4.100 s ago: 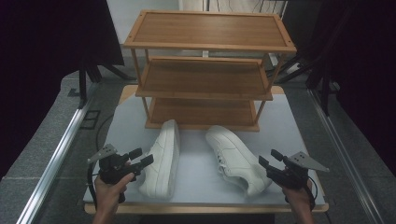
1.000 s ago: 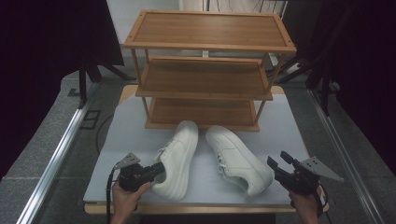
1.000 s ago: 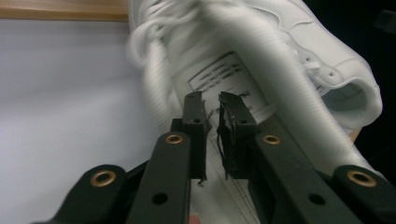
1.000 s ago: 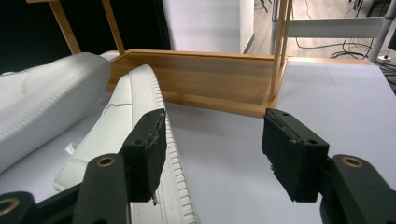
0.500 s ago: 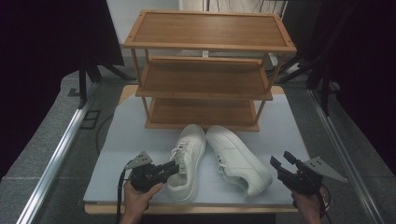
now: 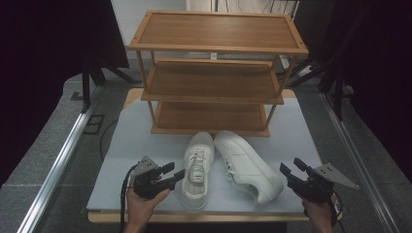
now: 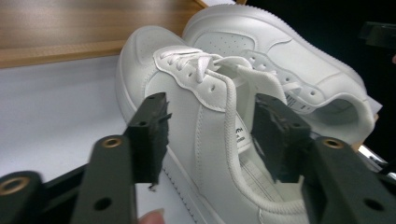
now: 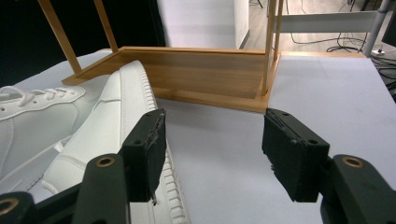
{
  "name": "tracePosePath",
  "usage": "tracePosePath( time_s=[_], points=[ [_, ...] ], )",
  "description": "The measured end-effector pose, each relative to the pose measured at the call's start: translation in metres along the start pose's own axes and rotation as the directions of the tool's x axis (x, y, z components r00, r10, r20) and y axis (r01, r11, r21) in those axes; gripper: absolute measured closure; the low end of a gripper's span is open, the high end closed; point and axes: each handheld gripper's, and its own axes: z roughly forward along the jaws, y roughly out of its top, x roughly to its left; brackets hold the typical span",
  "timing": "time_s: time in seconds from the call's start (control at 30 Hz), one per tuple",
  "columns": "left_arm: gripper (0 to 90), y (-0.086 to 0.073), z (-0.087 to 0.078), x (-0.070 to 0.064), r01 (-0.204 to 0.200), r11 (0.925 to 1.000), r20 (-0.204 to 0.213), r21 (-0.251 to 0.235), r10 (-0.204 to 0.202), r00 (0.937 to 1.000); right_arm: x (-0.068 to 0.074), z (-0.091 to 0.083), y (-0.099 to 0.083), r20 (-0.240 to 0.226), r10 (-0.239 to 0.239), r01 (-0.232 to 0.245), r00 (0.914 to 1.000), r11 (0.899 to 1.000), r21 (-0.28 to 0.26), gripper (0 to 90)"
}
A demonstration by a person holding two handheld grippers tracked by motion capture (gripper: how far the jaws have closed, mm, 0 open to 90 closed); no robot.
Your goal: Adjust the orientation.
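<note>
Two white sneakers lie side by side on the grey table, toes toward the rack. My left gripper (image 6: 174,171) is open at the left shoe's (image 6: 198,170) outer side near the heel. In the left gripper view its jaws (image 7: 210,116) straddle the left shoe's (image 7: 182,98) side wall and lace, one pad outside and one over the opening, with the right shoe (image 7: 299,60) beyond. My right gripper (image 6: 291,166) is open and holds nothing, just right of the right shoe (image 6: 248,165). In the right gripper view (image 8: 212,135) that shoe (image 8: 112,116) lies at the left.
A three-shelf wooden rack (image 6: 214,73) stands at the back of the table (image 6: 131,145); its bottom shelf (image 8: 201,74) is bare and just beyond the shoe toes. Bare table surface lies right of the right shoe. A metal rail (image 6: 58,165) runs along the left.
The left shoe has slid right and turned until it lies beside the right shoe, with my left gripper following it. My right gripper has drifted a little to the right.
</note>
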Motion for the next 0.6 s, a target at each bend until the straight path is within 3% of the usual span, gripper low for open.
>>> tracePosePath(
  time_s=[0.3,0.43,0.6],
  points=[
    [40.9,0.004,0.013,-0.008,-0.029,0.9988,-0.031,0.04,0.03,0.9991,0.002,0.003,-0.002,-0.002,-0.003,0.003,1.0,1.0,0.017,39.9],
    [41.0,0.004,0.025,-0.008,-0.027,0.9961,-0.05,0.084,0.031,0.9983,0.002,0.002,-0.002,0.0,-0.001,0.001,1.0,1.0,0.014,39.9],
    [42.7,0.005,0.039,-0.012,-0.056,0.9912,-0.086,0.12,0.067,0.9941,0.0,0.001,-0.002,0.006,0.003,-0.003,1.0,1.0,0.01,39.9]
  ],
)
